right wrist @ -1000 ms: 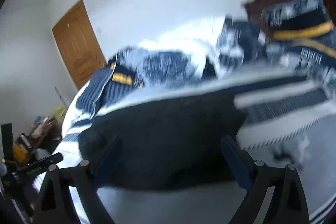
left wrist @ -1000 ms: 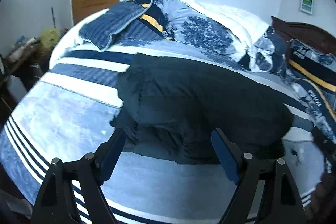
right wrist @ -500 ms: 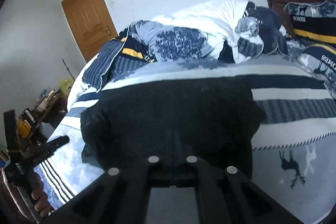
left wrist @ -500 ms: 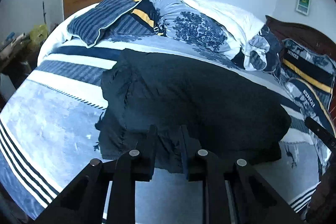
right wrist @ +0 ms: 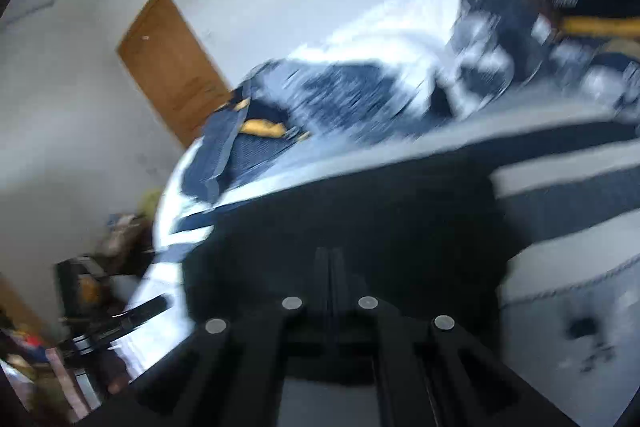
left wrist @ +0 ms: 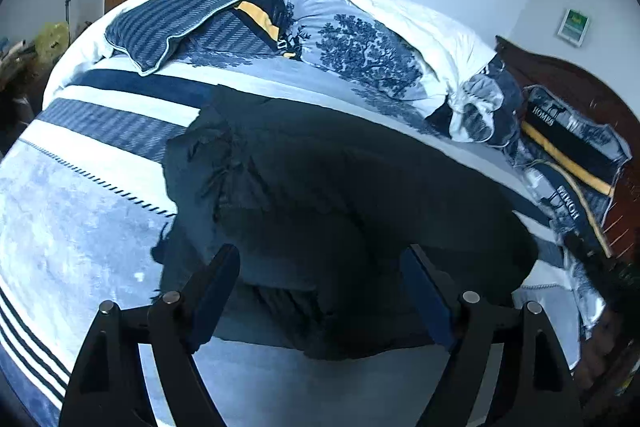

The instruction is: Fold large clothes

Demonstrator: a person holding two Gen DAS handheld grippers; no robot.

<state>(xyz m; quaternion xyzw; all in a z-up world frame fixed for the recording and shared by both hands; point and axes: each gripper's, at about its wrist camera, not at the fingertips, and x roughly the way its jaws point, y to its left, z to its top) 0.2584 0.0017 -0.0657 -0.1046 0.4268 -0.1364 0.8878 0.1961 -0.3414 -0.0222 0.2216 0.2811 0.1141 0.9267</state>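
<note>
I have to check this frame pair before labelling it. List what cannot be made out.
- Right wrist view: motion blur smears the bedding and the clutter by the wall.
- Right gripper: jaws shut; the dark garment and blur hide whether cloth is pinched.
- Left wrist view: the left gripper, jaws opening, covers the garment's near edge.
- Wall plaque: too small to read.
</note>
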